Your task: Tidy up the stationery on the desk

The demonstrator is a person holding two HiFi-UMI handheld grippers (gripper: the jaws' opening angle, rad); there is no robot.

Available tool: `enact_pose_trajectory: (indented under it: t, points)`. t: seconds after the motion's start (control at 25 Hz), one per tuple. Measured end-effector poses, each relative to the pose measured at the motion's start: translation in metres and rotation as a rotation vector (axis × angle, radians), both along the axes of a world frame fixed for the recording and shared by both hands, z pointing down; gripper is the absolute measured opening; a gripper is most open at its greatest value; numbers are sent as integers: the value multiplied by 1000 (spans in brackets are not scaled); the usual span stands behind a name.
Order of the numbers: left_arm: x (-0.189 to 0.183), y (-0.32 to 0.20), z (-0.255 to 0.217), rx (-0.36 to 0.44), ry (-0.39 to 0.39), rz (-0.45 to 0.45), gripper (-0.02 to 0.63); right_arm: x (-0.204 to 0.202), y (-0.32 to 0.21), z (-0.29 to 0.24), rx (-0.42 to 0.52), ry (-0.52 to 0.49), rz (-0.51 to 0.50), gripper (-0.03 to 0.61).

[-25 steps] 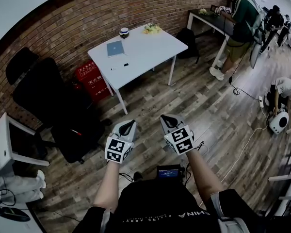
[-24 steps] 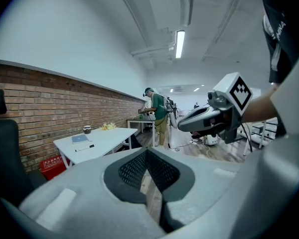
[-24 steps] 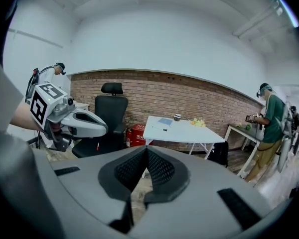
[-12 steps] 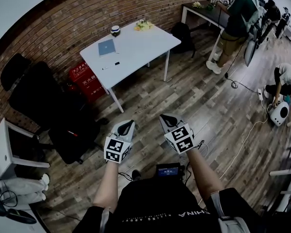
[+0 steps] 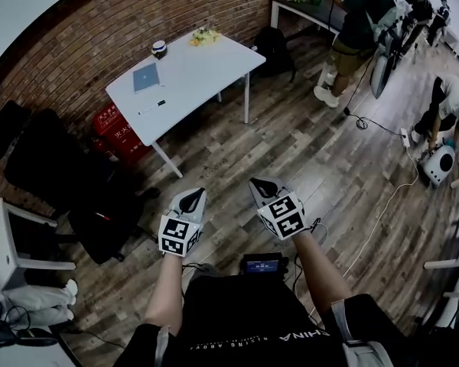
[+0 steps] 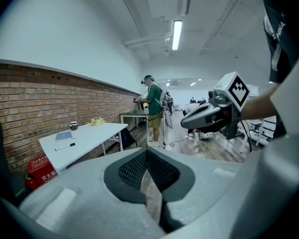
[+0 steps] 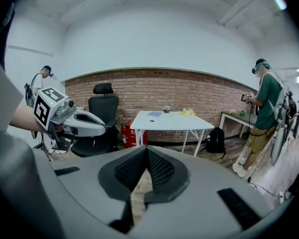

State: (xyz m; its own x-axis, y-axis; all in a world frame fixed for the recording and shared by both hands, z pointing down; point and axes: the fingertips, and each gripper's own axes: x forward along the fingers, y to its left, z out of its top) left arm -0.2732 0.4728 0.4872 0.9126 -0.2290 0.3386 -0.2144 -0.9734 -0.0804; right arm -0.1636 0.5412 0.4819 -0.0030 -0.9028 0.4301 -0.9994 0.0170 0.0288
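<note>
L gripper [image 5: 193,199] & R gripper [image 5: 262,186] both closed, empty, well apart from white desk [image 5: 206,61].

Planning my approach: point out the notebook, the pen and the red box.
notebook [image 5: 145,76], head view, middle of its blue cover.
pen [image 5: 151,108], head view, middle of its barrel.
red box [image 5: 111,125], head view, its lettered face.

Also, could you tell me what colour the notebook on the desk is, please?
The notebook is blue, clearest in the head view.
</note>
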Motion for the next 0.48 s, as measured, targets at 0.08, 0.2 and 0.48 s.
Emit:
enact_pose_trajectory:
  t: [0.08,0.2,0.48]
  points:
    - [9,1,2,-4,-3,1,3,10,2,1,-2,-3,3,9]
    - [23,-1,3,-5,-4,3,3,25,1,3,-1,-12,8,9]
    - [47,-28,11,-28,-2,5,3,51,-24,10,-10,-40,25,9]
